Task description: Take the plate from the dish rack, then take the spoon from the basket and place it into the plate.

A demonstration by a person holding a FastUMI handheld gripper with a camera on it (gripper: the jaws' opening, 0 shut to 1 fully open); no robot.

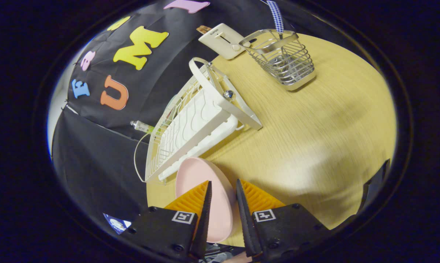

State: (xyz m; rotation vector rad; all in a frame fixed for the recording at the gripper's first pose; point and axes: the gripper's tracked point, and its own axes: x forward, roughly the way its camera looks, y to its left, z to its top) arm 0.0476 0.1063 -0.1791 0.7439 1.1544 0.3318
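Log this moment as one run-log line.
gripper: shut on pink plate | plate: out of dish rack | spoon: in basket

The gripper holds the pink plate on edge between its two fingers, which press on it from either side. The plate's free part reaches forward toward the near end of the white dish rack, which lies just beyond the fingers on the wooden bench. Farther along the bench stands a wire basket; a spoon with a blue checked handle sticks up out of it. Just beside the basket, at the bench's far edge, lies a flat white device. A small tube shows behind the rack.
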